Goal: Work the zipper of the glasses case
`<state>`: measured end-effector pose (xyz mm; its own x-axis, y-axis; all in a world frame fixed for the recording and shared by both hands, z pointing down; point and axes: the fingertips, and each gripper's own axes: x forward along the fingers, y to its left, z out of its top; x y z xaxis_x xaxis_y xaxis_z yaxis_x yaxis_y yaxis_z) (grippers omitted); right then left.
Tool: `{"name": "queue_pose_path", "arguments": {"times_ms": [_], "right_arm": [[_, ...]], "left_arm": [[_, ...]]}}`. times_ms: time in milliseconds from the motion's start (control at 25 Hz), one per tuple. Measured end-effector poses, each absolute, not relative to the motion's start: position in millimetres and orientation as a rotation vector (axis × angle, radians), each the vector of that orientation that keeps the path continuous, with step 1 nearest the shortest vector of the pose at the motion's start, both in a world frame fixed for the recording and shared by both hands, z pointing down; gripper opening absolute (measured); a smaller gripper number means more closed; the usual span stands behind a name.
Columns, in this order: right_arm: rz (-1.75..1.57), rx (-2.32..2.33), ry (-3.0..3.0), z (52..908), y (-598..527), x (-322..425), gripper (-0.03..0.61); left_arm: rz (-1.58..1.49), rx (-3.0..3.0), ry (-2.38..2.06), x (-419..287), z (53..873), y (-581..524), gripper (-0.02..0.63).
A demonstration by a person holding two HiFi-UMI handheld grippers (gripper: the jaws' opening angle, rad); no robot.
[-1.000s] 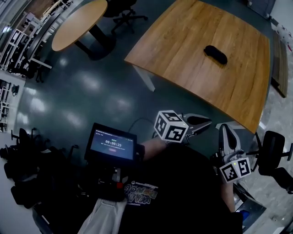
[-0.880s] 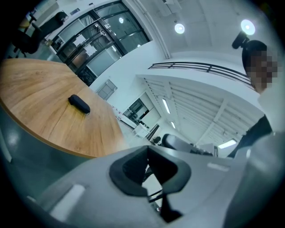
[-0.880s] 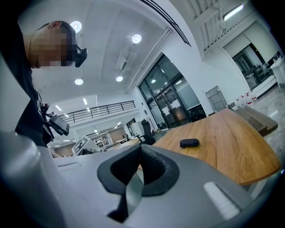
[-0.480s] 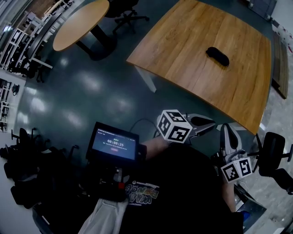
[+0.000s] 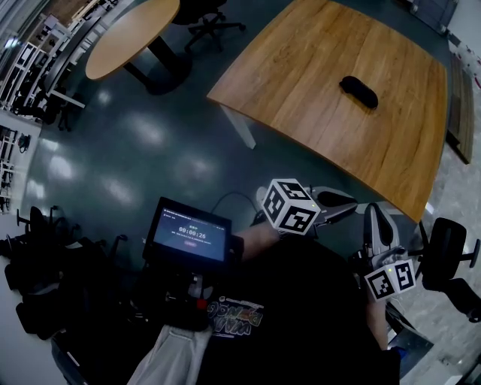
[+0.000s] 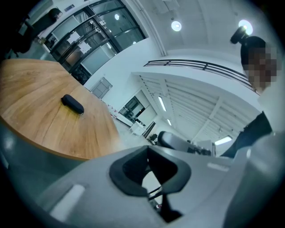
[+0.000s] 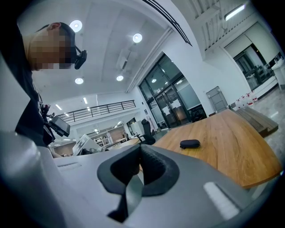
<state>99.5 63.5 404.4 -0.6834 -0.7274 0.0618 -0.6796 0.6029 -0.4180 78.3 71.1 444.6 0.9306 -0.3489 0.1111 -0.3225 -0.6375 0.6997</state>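
Note:
A small black glasses case [image 5: 358, 91] lies shut on the large wooden table [image 5: 316, 105], far from both grippers. The left gripper view also catches the case [image 6: 72, 103], and so does the right gripper view [image 7: 189, 144]. My left gripper [image 5: 347, 204] is held close to the body, short of the table's near corner, its marker cube beside it. My right gripper [image 5: 374, 213] hangs just right of it, pointing toward the table. Both pairs of jaws are shut with nothing between them, as each gripper's own view shows: the left gripper [image 6: 149, 173] and the right gripper [image 7: 139, 174].
A round wooden table [image 5: 128, 37] and an office chair [image 5: 207, 22] stand at the far left. A lit tablet screen [image 5: 188, 234] sits in front of the person's body. Black chairs [image 5: 37, 263] crowd the left edge, and another chair [image 5: 447, 252] is at the right.
The left gripper's marker cube has drifted slightly right and down in the head view. The right gripper and the case have stayed put.

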Motion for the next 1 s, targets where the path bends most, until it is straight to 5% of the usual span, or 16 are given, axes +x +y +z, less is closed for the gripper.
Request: {"name": "queue_pose_path", "arguments": {"times_ms": [1000], "right_arm": [[-0.662,-1.239,2.675,407,79,103,0.005]], "left_arm": [[-0.024,2.270,-0.445,79,451,85,0.000]]}}
